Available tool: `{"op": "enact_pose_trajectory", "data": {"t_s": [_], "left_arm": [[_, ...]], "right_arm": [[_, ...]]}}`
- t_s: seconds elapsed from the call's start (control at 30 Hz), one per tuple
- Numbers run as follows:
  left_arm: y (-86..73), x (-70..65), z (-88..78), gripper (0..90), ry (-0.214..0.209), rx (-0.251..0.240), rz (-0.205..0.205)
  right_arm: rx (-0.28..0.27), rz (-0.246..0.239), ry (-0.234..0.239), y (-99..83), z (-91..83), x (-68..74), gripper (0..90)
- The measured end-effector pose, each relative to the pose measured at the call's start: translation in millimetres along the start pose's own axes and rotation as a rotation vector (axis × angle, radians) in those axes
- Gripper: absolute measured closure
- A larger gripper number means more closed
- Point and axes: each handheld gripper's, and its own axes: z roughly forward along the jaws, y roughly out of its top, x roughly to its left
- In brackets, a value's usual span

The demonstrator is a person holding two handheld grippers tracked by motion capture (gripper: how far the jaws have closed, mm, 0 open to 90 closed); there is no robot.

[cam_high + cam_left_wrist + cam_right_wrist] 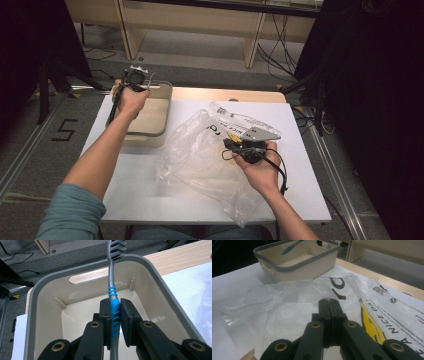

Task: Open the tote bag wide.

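My left gripper [115,305] is shut on a toothbrush [111,277] with a grey handle, a blue ribbed grip and dark bristles. The brush stands nearly upright over a beige bin with a grey rim [37,290]. From the high view, the left gripper [133,78] hovers over the bin's [167,107] far left end. A crumpled clear plastic bag [195,150] with black and yellow print lies mid-table. My right gripper [329,301] has its jaws pressed together with a peak of the bag's film [287,305] at their tips. The toothbrush [290,247] also shows above the bin [294,265].
The white tabletop [150,200] has a wooden strip [230,94] along its far edge. Beyond it are grey floor, cables [275,55] and a wooden bench [200,20]. Dark drapes stand at both sides.
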Motion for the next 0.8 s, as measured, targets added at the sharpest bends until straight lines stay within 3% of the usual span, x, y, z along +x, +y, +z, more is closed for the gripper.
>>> {"op": "enact_pose_trajectory", "data": {"t_s": [0.8], "left_arm": [[-2.7,-1.9,-34.5,79.6,-0.062,-0.067,0.014]], "right_arm": [[0.006,0.000,0.001,-0.4,0.0,0.3,90.0]]}}
